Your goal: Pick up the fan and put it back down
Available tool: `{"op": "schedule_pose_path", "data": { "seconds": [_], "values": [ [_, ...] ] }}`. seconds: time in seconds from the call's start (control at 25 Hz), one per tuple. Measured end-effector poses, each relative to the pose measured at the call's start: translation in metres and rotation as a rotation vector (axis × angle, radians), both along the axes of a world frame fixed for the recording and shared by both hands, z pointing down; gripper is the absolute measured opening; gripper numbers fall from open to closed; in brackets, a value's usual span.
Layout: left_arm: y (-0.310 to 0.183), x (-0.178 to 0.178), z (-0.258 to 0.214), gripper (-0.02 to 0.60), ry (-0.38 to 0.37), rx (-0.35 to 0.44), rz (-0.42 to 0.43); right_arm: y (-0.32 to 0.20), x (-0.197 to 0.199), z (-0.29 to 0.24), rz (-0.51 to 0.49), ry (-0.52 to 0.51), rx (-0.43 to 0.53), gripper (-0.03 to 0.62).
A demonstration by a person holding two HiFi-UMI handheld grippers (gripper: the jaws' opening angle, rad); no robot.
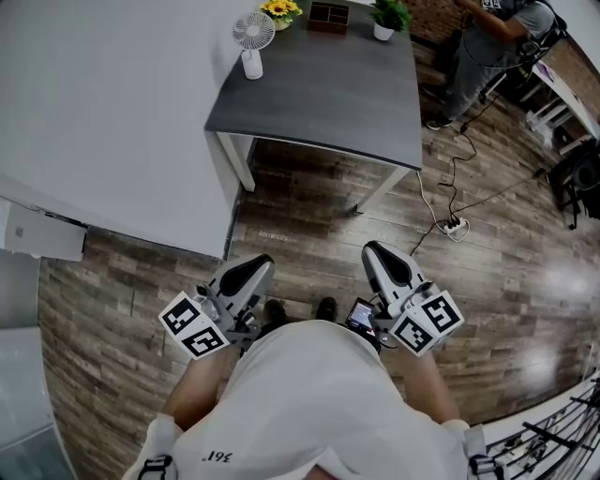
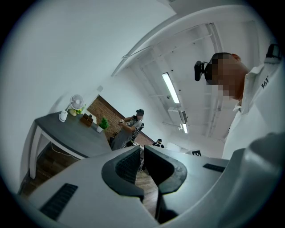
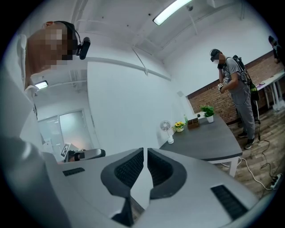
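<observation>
Worktop (image 1: 328, 94) bore fan (image 1: 253, 36): judged light, top-heavy; grip stem. Both closed, empty: left hand-held gripper (image 1: 255, 266), right hand-held gripper (image 1: 373, 251).

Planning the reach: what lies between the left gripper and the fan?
Head view: from the left gripper, bare wood floor, then the grey table's near edge and bare top up to the fan.

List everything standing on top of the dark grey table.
On the table stand a white fan, yellow flowers, a brown box and a potted plant, all along its far edge. The box's contents cannot be seen.
</observation>
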State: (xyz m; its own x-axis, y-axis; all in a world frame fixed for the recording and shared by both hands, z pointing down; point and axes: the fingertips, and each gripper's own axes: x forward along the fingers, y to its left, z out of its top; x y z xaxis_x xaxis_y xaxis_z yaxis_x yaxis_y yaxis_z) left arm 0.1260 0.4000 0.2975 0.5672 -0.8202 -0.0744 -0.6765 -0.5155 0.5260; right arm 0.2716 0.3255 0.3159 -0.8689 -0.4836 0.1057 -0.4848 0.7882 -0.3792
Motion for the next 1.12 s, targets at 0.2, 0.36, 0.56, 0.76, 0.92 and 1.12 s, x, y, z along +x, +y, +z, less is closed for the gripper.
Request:
{"op": "schedule_pose_path", "data": {
  "seconds": [0.2, 0.36, 0.56, 0.76, 0.92, 1.12],
  "values": [
    [0.003, -0.011, -0.001, 0.02, -0.01, 0.003, -0.01, 0.0, -0.006, -0.004, 0.008, -0.019, 0.007, 0.014],
    [0.01, -0.027, -0.001, 0.02, -0.017, 0.001, -0.013, 0.005, -0.02, -0.003, 0.019, -0.007, 0.013, 0.014],
    [0.015, -0.04, 0.001, 0.02, -0.023, -0.007, -0.01, 0.008, -0.032, -0.003, 0.022, -0.003, 0.018, 0.043],
    [0.017, -0.055, 0.005, 0.02, -0.03, -0.012, -0.008, 0.007, -0.046, -0.001, 0.027, 0.008, 0.027, 0.06],
    [0.019, -0.06, 0.007, 0.021, -0.043, -0.008, -0.007, 0.007, -0.051, 0.006, 0.03, 0.026, 0.025, 0.061],
    [0.028, -0.077, 0.004, 0.021, -0.047, 0.004, -0.001, 0.014, -0.068, 0.007, 0.03, 0.035, 0.022, 0.064]
  ]
}}
